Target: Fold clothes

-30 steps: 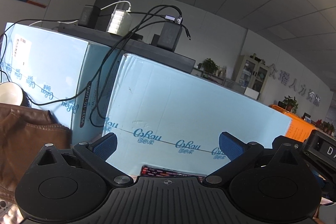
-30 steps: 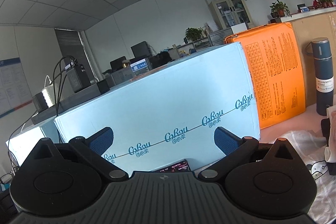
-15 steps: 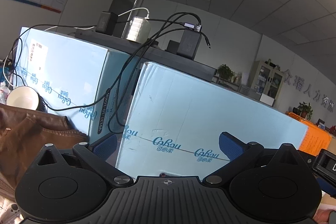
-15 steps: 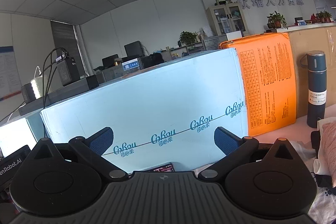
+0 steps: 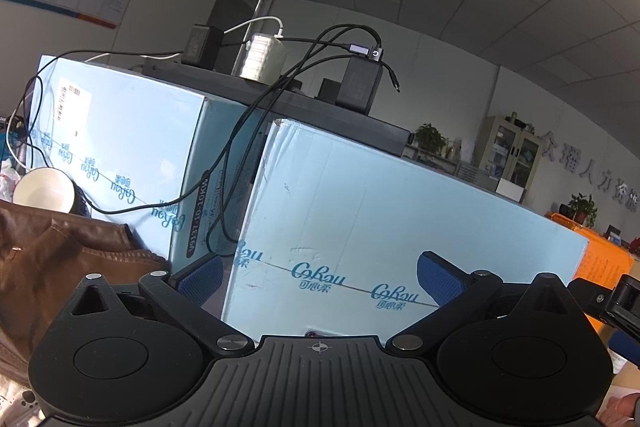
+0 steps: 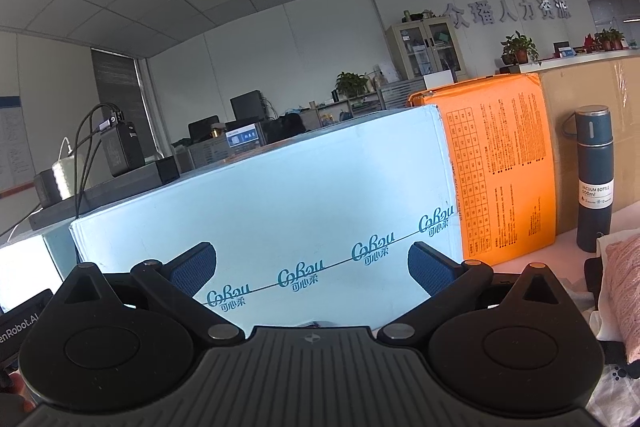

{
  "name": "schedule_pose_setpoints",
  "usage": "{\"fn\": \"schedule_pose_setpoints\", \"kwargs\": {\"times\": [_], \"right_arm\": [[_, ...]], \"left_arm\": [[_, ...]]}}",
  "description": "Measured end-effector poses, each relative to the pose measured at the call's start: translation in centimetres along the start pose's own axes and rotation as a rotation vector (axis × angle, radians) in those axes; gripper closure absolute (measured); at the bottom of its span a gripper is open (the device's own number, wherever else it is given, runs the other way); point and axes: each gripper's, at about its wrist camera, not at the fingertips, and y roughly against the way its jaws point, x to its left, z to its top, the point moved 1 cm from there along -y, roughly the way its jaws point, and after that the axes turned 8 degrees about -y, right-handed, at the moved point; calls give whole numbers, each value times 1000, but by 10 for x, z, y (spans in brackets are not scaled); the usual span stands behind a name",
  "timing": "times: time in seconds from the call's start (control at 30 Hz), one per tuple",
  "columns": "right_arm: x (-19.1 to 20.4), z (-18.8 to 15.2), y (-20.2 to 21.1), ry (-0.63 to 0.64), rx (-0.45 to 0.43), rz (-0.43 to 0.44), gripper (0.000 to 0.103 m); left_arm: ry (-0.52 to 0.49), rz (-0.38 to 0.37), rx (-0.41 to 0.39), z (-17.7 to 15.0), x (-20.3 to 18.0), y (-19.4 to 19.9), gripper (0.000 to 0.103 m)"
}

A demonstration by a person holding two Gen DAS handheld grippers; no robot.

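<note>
My left gripper (image 5: 318,277) is open and empty, raised and facing a light blue carton (image 5: 384,227). A brown leather garment (image 5: 60,259) lies at its lower left. My right gripper (image 6: 312,269) is open and empty, facing the same kind of blue carton (image 6: 280,219). A pink knitted garment (image 6: 624,291) lies at the right edge, with a white printed cloth (image 6: 616,387) under it. The table surface below both grippers is hidden.
A second blue carton (image 5: 120,147) stands to the left with chargers and cables (image 5: 356,83) on a dark slab on top. A white bowl (image 5: 44,189) sits behind the brown garment. An orange box (image 6: 504,167) and a dark vacuum bottle (image 6: 594,179) stand at the right.
Both grippers have tilted upward and swung to the right; the cartons have slid leftward in both views. The pink garment has come into the right view. Both jaws stay open.
</note>
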Motion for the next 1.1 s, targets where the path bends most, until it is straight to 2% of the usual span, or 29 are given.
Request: {"fn": "schedule_pose_setpoints", "kwargs": {"times": [0.53, 0.67, 0.73, 0.93, 1.0, 1.1], "right_arm": [[-1, 0, 0, -16, -9, -5, 0], [-1, 0, 0, -22, -5, 2, 0], [-1, 0, 1, -29, 2, 12, 0], [-7, 4, 5, -66, -10, 20, 0], [-11, 5, 5, -76, -14, 12, 0], [-14, 6, 5, -90, -24, 6, 0]], "left_arm": [[6, 2, 2, -2, 0, 0, 0], [29, -12, 31, -1, -2, 3, 0], [49, -63, 48, 1, -5, 9, 0], [111, -330, 57, 3, -20, 51, 0], [99, -408, 37, 2, -26, 68, 0], [63, -469, -14, 2, -34, 90, 0]]}}
